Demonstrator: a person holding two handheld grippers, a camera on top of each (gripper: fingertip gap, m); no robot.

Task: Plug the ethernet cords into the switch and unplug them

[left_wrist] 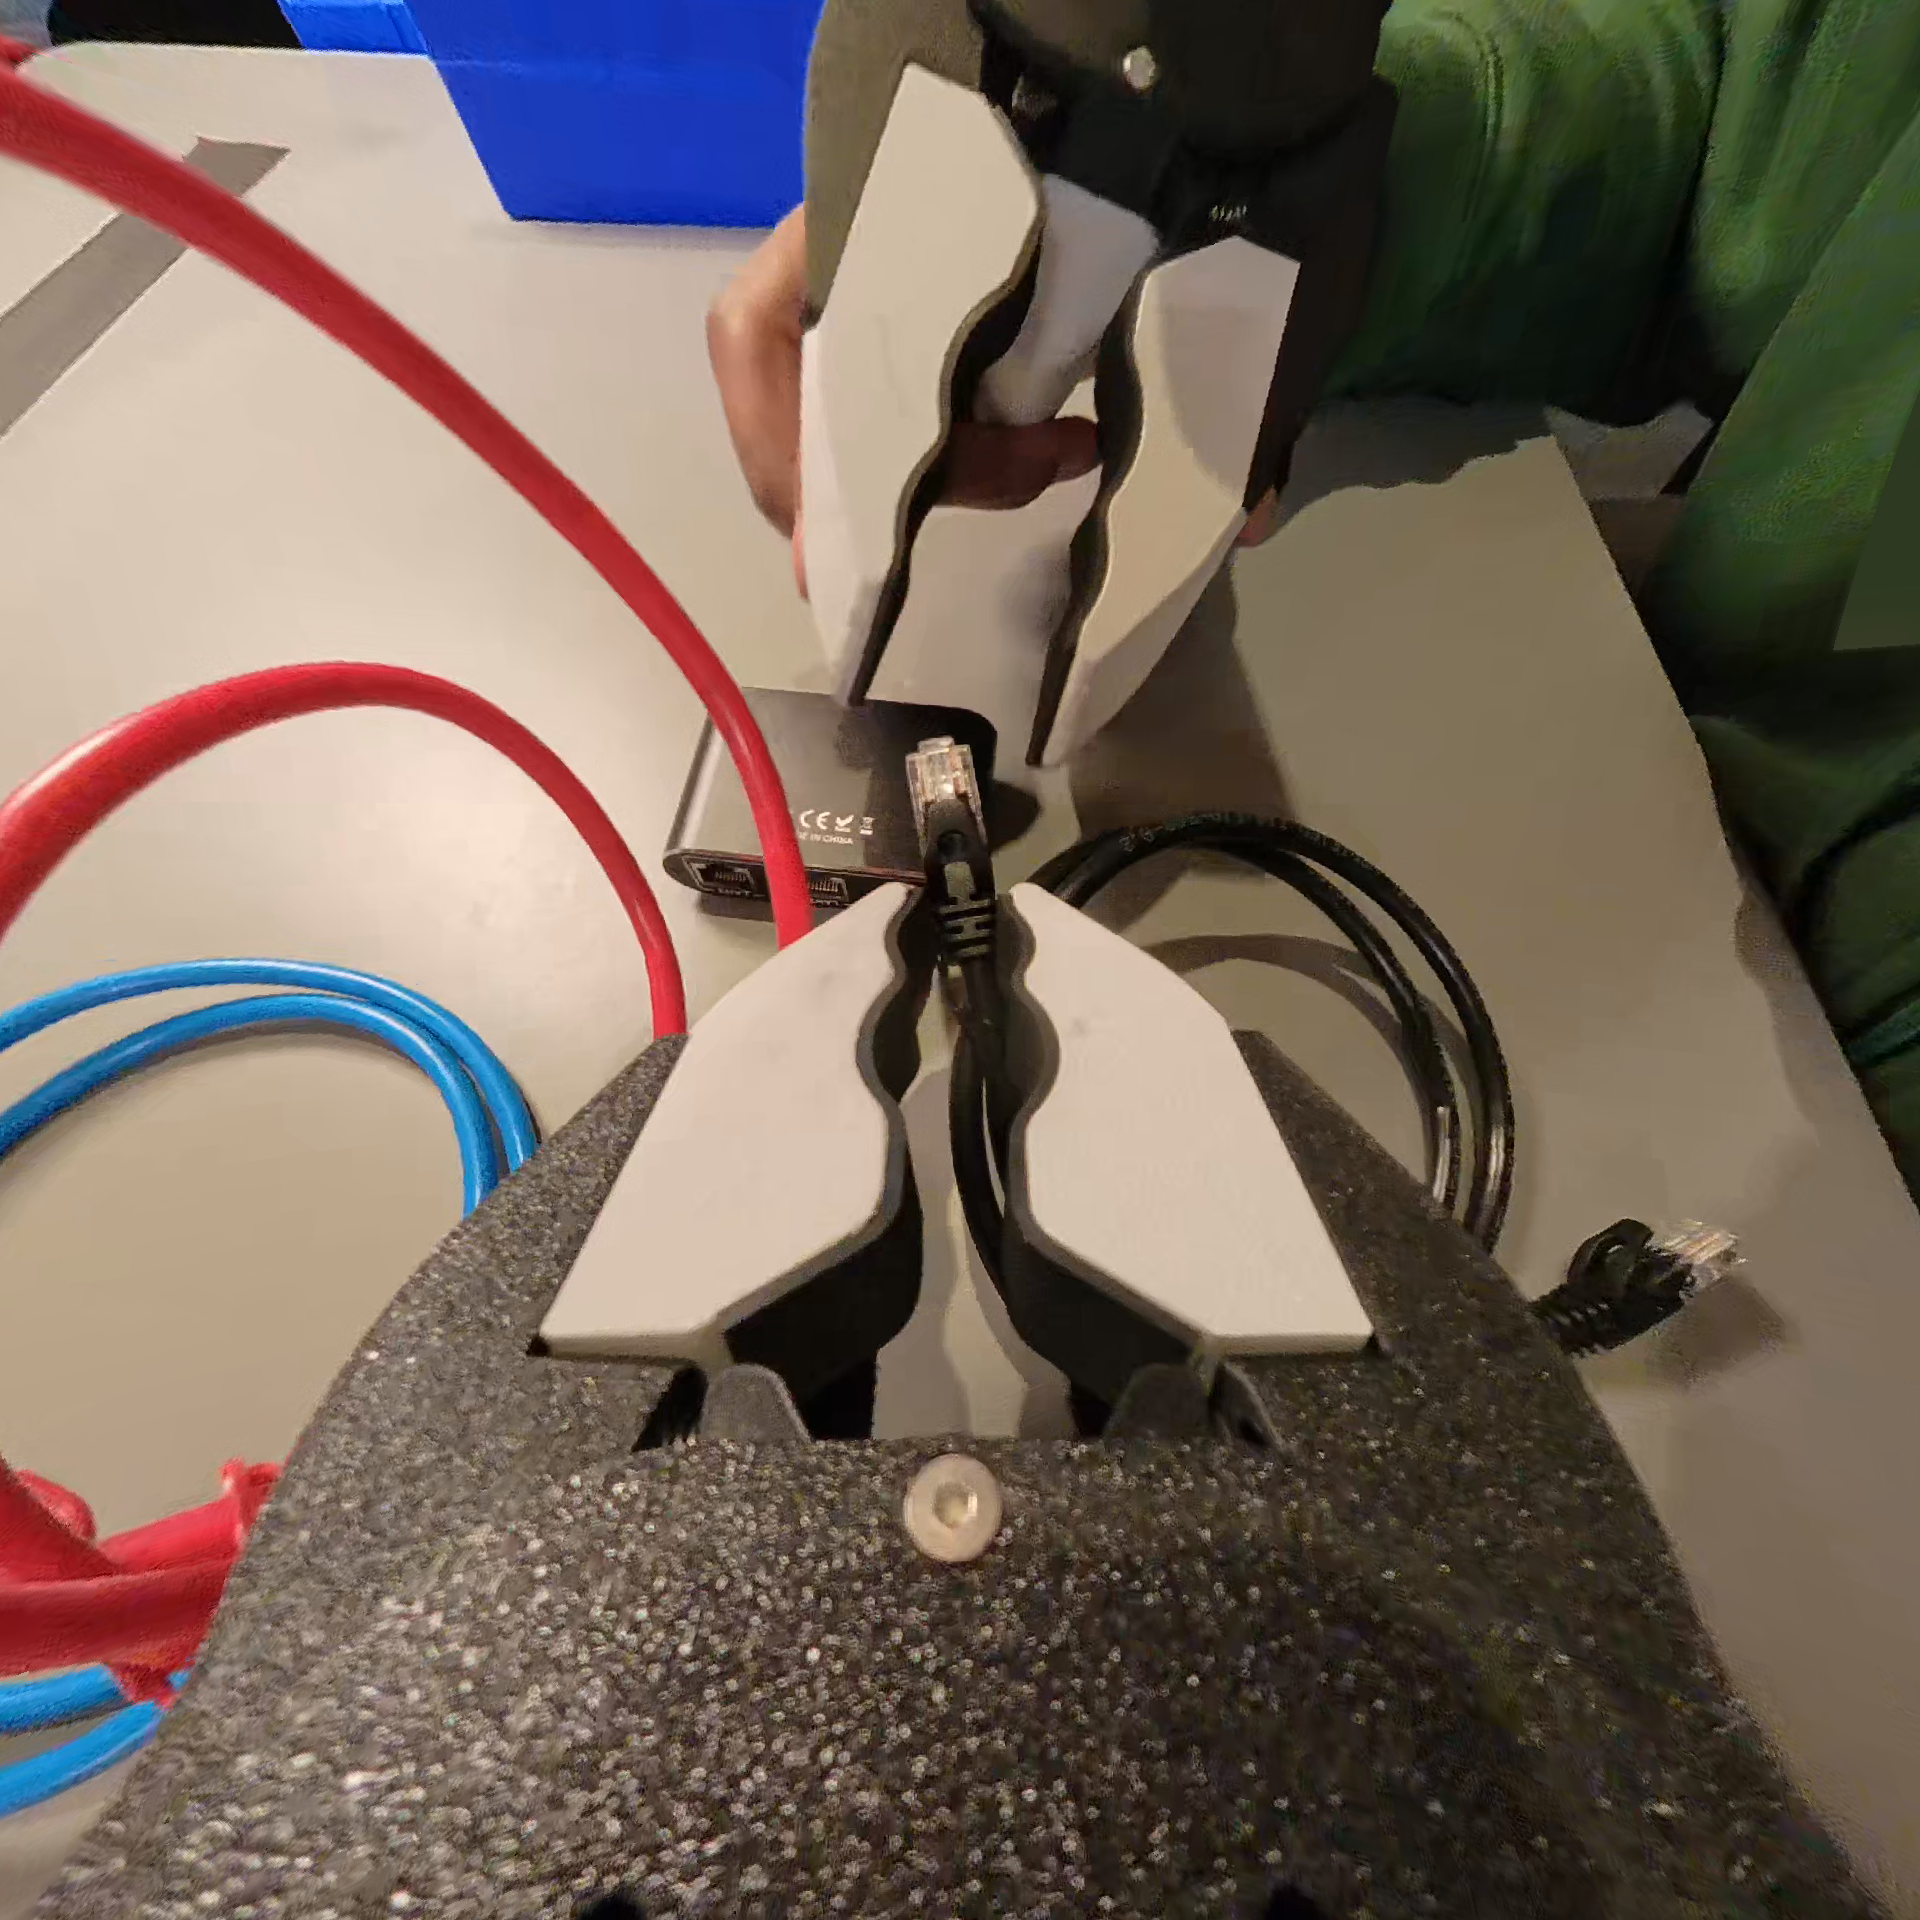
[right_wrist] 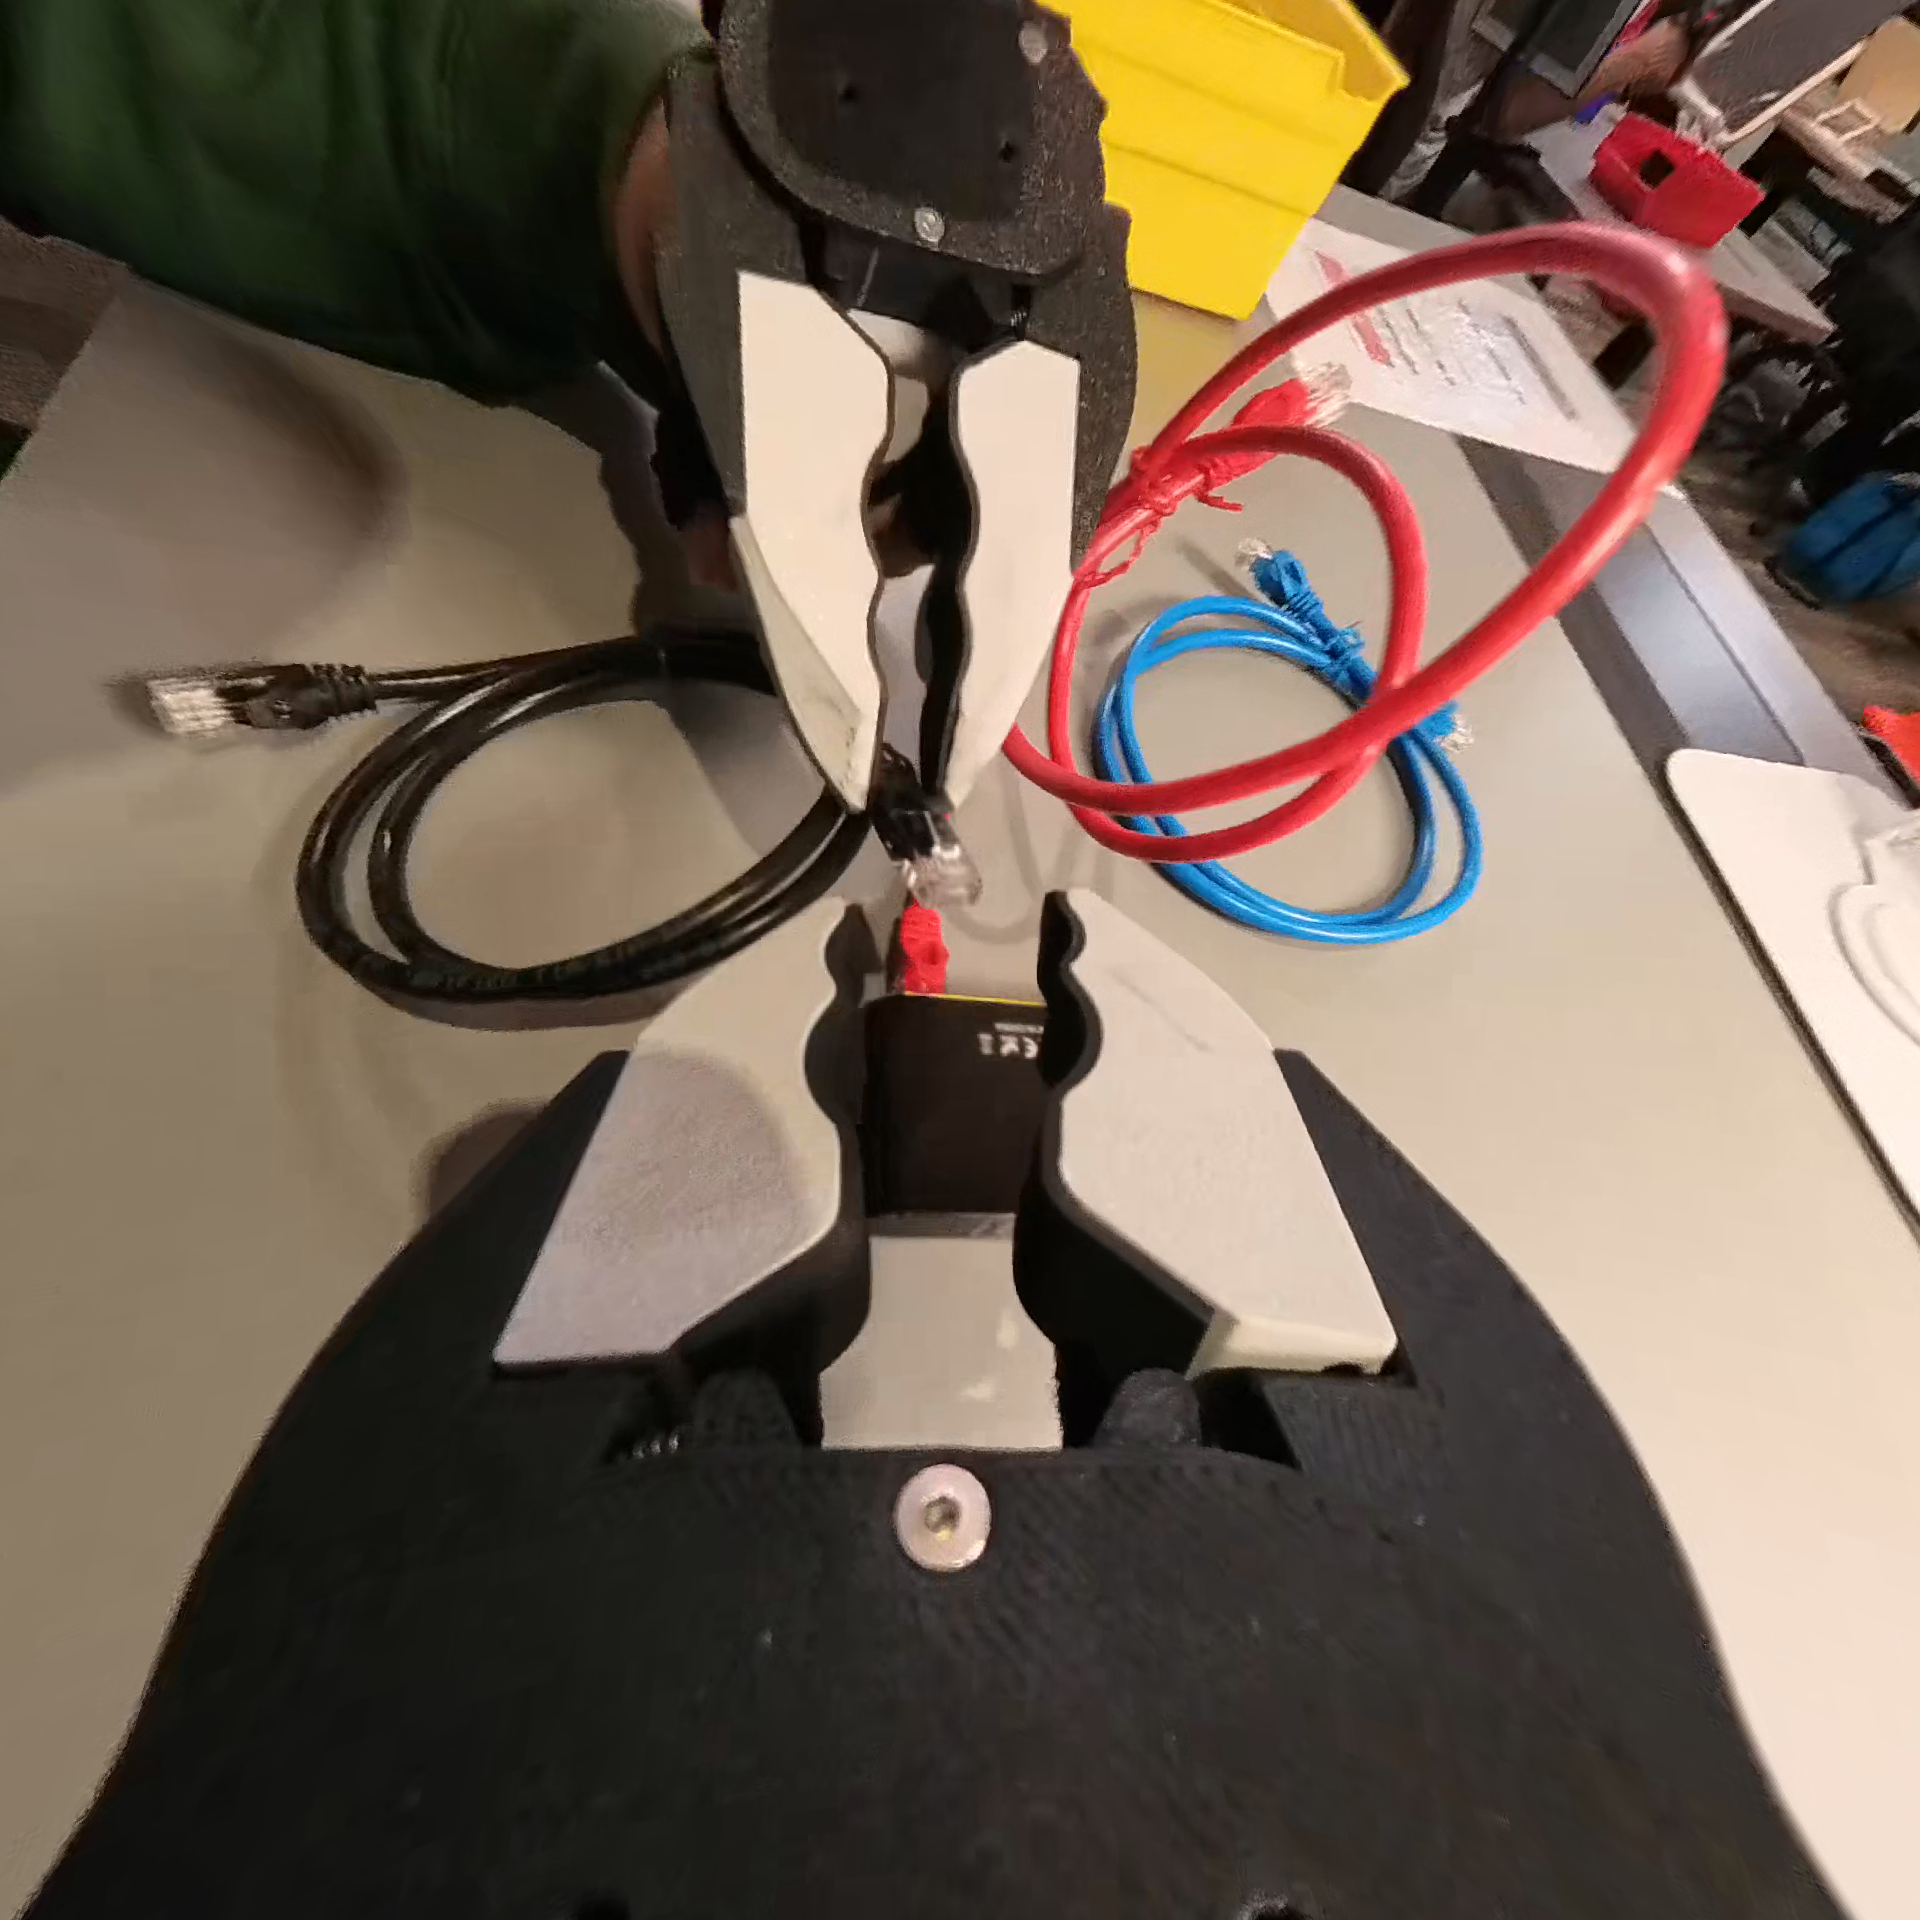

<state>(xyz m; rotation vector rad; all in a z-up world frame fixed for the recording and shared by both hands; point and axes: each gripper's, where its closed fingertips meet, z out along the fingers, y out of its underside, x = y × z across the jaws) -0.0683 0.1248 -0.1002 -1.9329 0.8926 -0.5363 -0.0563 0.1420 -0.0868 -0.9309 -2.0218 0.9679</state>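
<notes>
The black switch (left_wrist: 831, 800) lies on the grey table, ports facing my left gripper; it also shows between my right fingers (right_wrist: 951, 1101). A red cord (left_wrist: 416, 343) is plugged into it by its red plug (right_wrist: 920, 945). My left gripper (left_wrist: 958, 894) is shut on the black cord's boot, and its clear plug (left_wrist: 935, 774) points forward just above the switch. That plug also shows in the right wrist view (right_wrist: 940, 873). My right gripper (right_wrist: 954, 909) is open over the switch's far end; I cannot tell if it touches.
The black cord's coil (right_wrist: 582, 977) and free plug (left_wrist: 1652, 1268) lie on the table. A blue cord (right_wrist: 1299, 914) lies coiled beside the red loop (right_wrist: 1662, 416), which arches in the air. A blue bin (left_wrist: 623, 104), yellow bin (right_wrist: 1226, 135) and paper sheet (right_wrist: 1455, 343) stand beyond. My left and right fingertips are right by each other.
</notes>
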